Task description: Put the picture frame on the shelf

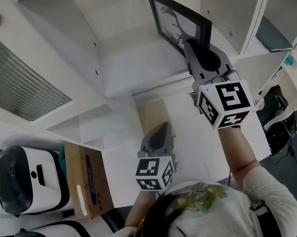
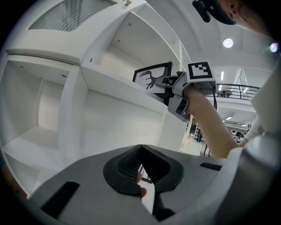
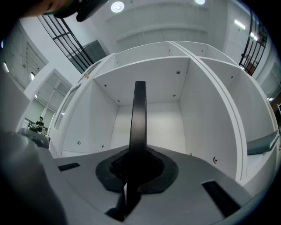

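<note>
The black picture frame [image 1: 178, 19] with a dark antler-like drawing is held up at a compartment of the white shelf unit [image 1: 130, 68]. My right gripper [image 1: 192, 47] is shut on its lower edge. In the right gripper view the frame [image 3: 139, 118] shows edge-on, upright between the jaws of the right gripper [image 3: 137, 165], with the open compartment's back wall [image 3: 153, 125] behind it. My left gripper [image 1: 163, 126] hangs lower, below the shelf, shut with nothing in it. The left gripper view looks past the left gripper [image 2: 140, 160] at the frame [image 2: 151, 77] above a shelf board [image 2: 118, 85].
A cardboard box [image 1: 88, 179] and two white machines [image 1: 28, 180] stand at the lower left. A louvred cabinet door [image 1: 17, 88] is at the upper left. A tan board [image 1: 155, 117] lies beneath the shelf. Further white compartments [image 3: 219, 114] flank the one ahead.
</note>
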`<control>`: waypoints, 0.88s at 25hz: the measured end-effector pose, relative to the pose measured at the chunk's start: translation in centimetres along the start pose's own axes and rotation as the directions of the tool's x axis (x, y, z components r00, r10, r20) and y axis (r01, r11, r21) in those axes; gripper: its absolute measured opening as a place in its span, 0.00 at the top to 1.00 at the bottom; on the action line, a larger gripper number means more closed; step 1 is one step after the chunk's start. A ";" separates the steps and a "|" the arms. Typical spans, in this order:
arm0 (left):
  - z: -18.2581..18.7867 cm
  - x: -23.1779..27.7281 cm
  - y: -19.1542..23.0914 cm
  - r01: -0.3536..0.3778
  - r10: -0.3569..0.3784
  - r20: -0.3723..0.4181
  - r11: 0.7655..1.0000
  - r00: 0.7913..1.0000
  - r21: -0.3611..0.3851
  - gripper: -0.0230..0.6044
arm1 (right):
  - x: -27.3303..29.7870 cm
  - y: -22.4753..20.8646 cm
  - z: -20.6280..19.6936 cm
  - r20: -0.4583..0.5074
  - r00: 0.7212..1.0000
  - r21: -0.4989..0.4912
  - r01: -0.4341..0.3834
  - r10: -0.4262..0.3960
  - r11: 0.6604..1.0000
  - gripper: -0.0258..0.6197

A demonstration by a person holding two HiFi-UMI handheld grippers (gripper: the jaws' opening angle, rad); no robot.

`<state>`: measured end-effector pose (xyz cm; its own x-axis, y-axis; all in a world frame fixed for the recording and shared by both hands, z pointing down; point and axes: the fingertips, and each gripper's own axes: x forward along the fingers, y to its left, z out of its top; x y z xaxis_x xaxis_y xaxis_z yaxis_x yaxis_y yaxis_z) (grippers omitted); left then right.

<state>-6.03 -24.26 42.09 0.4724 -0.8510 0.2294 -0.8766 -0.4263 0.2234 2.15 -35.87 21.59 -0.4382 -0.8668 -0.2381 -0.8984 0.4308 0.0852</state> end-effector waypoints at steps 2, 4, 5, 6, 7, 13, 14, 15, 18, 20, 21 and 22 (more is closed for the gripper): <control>0.0 0.0 0.0 0.002 -0.002 -0.001 1.000 1.000 0.001 0.93 | 0.0 0.0 0.0 -0.001 1.000 -0.003 -0.002 0.002 1.000 0.90; 0.0 -0.1 0.1 0.002 -0.002 -0.001 1.000 1.000 0.002 0.93 | -0.1 0.0 0.1 0.009 1.000 0.008 -0.002 0.002 1.000 0.90; 0.0 -0.1 0.2 0.002 -0.002 -0.001 1.000 1.000 0.003 0.93 | -0.1 0.0 0.2 0.017 1.000 0.018 -0.002 0.002 1.000 0.90; 0.0 -0.2 0.2 0.001 -0.001 -0.001 1.000 1.000 0.003 0.93 | -0.2 -0.1 0.3 0.024 1.000 0.028 -0.001 0.000 1.000 0.90; 0.0 -0.2 0.3 0.001 -0.001 -0.001 1.000 1.000 0.003 0.93 | -0.2 -0.2 0.5 0.030 1.000 0.035 0.001 -0.002 0.999 0.90; 0.0 -0.3 0.1 0.003 -0.003 -0.003 1.000 1.000 0.007 0.93 | -0.5 -0.2 0.6 0.033 0.999 0.037 -0.009 0.008 0.999 0.90; 0.0 -0.4 0.1 0.005 -0.005 -0.002 1.000 1.000 0.008 0.93 | -0.5 -0.2 0.5 0.031 0.999 0.034 -0.009 0.008 0.999 0.90; 0.0 -0.4 0.0 0.006 -0.006 -0.001 1.000 1.000 0.009 0.93 | -0.6 -0.2 0.6 0.030 1.000 0.030 -0.008 0.007 1.000 0.90; 0.1 -0.5 -0.2 0.006 -0.006 0.002 1.000 1.000 0.012 0.93 | -0.9 -0.2 0.7 0.035 0.999 0.027 -0.004 0.003 1.000 0.89; 0.1 -0.6 -0.3 0.005 -0.005 0.004 1.000 1.000 0.014 0.93 | -1.2 -0.2 0.9 0.043 0.999 0.029 -0.002 0.001 1.000 0.84; 0.1 -0.7 -0.3 0.004 -0.004 0.005 1.000 1.000 0.015 0.93 | -1.4 -0.2 1.0 0.048 0.999 0.031 -0.001 -0.001 1.000 0.82; 0.1 -0.7 -0.3 0.004 -0.004 0.007 1.000 1.000 0.015 0.93 | -1.7 -0.2 1.1 0.053 0.999 0.033 0.002 -0.004 0.999 0.82</control>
<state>-6.11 -23.53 41.73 0.4750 -0.8515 0.2222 -0.8761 -0.4340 0.2099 3.06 -34.24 20.94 -0.4325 -0.8540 -0.2892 -0.8980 0.4369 0.0528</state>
